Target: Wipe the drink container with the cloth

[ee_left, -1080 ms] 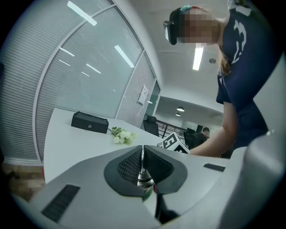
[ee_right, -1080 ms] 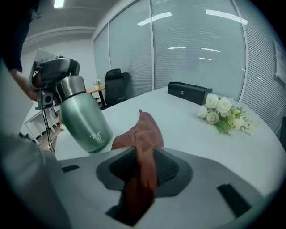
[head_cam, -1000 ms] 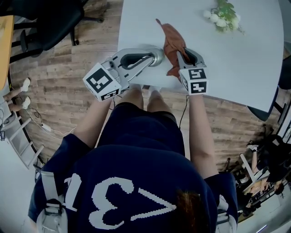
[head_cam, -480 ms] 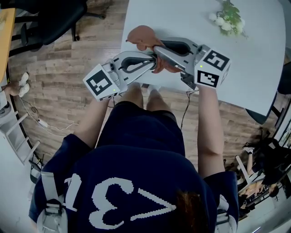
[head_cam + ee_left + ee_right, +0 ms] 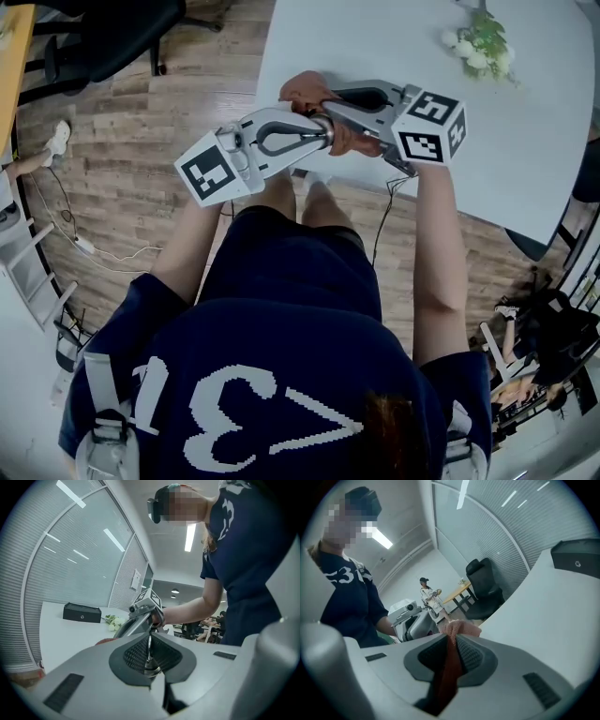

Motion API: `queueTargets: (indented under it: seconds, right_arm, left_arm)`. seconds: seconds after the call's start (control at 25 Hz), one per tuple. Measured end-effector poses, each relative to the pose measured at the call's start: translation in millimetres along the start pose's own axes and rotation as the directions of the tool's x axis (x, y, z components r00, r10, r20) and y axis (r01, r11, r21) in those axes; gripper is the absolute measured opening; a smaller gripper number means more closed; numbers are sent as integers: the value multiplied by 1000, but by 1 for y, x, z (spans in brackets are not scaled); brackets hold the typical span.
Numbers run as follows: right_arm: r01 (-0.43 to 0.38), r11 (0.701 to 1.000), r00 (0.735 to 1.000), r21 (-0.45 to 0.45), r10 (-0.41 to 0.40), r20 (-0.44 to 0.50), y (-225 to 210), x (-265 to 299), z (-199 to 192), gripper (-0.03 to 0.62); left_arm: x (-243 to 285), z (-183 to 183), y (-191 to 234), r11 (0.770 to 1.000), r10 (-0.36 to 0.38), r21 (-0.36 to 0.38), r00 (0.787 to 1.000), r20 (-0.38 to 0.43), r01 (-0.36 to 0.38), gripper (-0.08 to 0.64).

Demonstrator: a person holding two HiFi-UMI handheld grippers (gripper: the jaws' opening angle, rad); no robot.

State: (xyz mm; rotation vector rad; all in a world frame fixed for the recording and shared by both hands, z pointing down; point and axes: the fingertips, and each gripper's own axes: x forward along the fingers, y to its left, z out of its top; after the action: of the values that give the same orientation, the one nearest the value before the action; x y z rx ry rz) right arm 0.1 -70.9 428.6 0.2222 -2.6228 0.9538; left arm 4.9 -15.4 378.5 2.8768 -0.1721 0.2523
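My left gripper (image 5: 325, 133) is shut on the thin metal rim of the silver drink container (image 5: 150, 668), held just past the table's near edge. In the head view the container is hidden behind the jaws and the cloth. The reddish-brown cloth (image 5: 305, 90) is bunched against the left gripper's tip, and my right gripper (image 5: 323, 111) is shut on it, coming in from the right. In the right gripper view the cloth (image 5: 449, 667) runs down between the pads, with the left gripper (image 5: 412, 620) just beyond it. The left gripper view shows the right gripper (image 5: 140, 616) right in front of the jaws.
The white table (image 5: 375, 37) carries a sprig of white flowers (image 5: 480, 42) at its far right and a black box (image 5: 82, 612) further back. A dark office chair (image 5: 103, 37) stands on the wood floor to the left. The person's legs are below the grippers.
The right gripper lifted the cloth off the table and swung left, bringing it against the left gripper's tip. The left gripper with the container rose slightly.
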Motion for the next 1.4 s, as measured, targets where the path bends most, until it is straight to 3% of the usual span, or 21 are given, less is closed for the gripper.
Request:
queueTargets:
  seconds: [0.28,0.44,0.72,0.88,0.96,1.12,1.24,1.4]
  right_arm:
    - [100,984,995,146,-99,-10,-49,-12,-37,61]
    - [107,980,994,168,-104,-23,-54,-14,-43,61]
    - [-38,999,996,32,41,-79,-3,4,-8,60]
    - [-179,983,975,-45,171,-140,34,8,5,60]
    - [-204,976,968,-74,189,-167,39,9,6,60]
    - [-168,985,970,-39,158,-185,22,9,-5,60]
    - [-141,990,980,30,144,-135,5,5,-10,60]
    - [-42,995,991,93,53,-122,-27,-2,-27,60]
  left_arm:
    - [-3,-1,-4,1000,-18,26,1000,-4,18,23]
    - [-2,-1,-6,999,-24,38,1000,-7,25,23]
    - [0,-1,-11,997,-41,62,999,-4,41,23]
    - [2,0,-13,994,-55,93,998,-23,57,23]
    - [4,0,-15,991,-62,114,998,-29,65,23]
    - [6,0,-18,990,-66,119,997,-28,69,23]
    - [5,-1,-19,989,-69,129,997,-30,72,23]
    - [3,-2,-19,988,-68,135,997,-32,72,23]
